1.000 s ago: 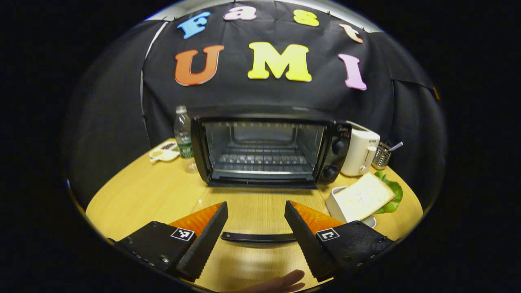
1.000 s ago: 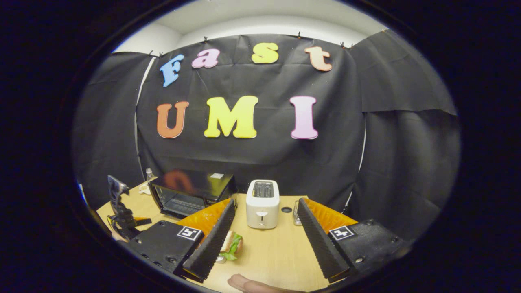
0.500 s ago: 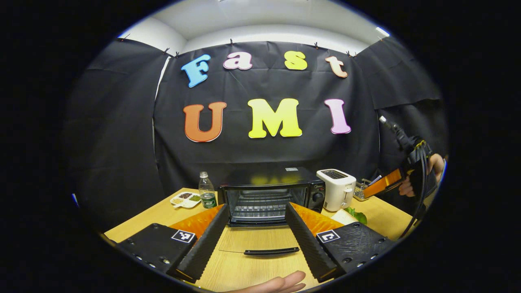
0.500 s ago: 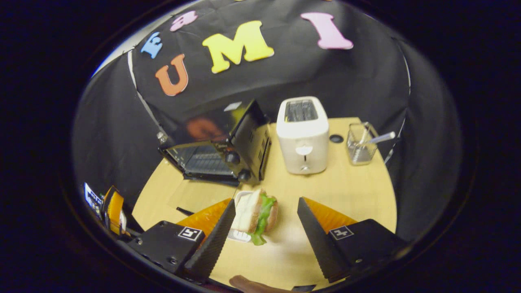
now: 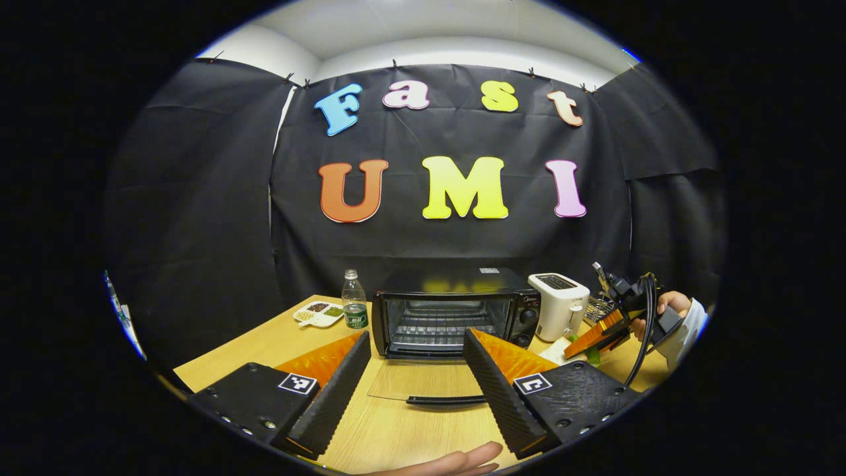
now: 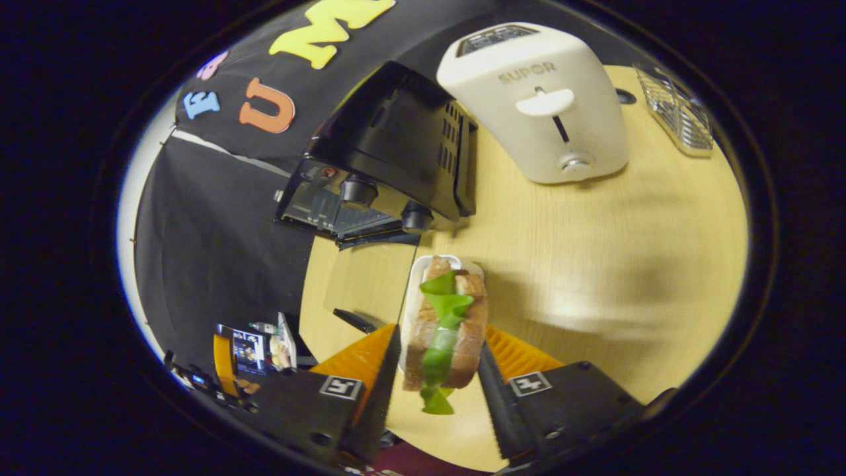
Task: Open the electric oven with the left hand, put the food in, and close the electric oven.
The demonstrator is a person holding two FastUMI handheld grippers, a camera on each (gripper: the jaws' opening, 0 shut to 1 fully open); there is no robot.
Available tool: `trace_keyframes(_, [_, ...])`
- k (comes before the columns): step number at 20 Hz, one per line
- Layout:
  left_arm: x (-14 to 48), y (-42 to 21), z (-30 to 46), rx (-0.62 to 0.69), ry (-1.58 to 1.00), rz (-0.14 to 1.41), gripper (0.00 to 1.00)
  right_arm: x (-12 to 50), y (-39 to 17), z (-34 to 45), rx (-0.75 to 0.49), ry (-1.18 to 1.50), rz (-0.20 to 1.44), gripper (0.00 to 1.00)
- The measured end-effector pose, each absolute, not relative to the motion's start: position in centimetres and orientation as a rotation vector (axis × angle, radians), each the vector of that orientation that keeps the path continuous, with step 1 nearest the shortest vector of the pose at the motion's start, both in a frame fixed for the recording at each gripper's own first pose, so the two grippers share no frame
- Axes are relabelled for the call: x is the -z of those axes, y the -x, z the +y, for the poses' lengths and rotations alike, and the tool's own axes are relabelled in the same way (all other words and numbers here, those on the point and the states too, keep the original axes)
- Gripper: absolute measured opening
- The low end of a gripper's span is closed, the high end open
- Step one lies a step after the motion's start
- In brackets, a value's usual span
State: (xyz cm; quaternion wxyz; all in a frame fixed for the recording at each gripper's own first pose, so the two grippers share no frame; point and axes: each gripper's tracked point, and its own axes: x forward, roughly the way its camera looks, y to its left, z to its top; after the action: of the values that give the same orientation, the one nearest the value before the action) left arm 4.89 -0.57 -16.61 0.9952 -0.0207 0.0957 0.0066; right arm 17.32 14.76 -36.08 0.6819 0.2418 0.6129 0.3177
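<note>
**Right tongs brought down around the sandwich**

Since half a second ago the right tongs (image 6: 433, 396) have been dropped low over the sandwich (image 6: 444, 324), which now sits between the fingers in its white dish (image 6: 411, 311) on the tabletop (image 6: 595, 251), just before the oven (image 6: 390, 152). Whether both fingers press yet cannot be told. The oven door (image 5: 423, 383) is folded flat open. The left tongs (image 5: 413, 390) are pulled back, released, holding nothing. The bread sides should be squeezed evenly and gently, then lifted straight, clear of the toaster (image 6: 535, 99).
</note>
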Motion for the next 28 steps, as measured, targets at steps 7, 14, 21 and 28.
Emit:
trace_keyframes(7, [15.5,-3.0,-1.3,0.022,0.038,0.180,0.93,31.6,-15.7,13.8,-0.641,-0.609,1.242,0.29])
trace_keyframes(14, [16.2,-0.5,1.4,0.026,0.054,0.180,0.93,27.0,-10.0,17.8,-0.664,-0.755,1.103,0.38])
trace_keyframes(21, [16.3,0.9,5.1,0.001,0.056,0.186,0.93,27.6,-8.0,28.4,-0.605,-0.891,0.842,0.38])
trace_keyframes(28, [16.7,1.2,8.4,-0.029,0.073,0.179,0.93,30.4,-16.2,36.2,-0.399,-1.100,0.655,0.37])
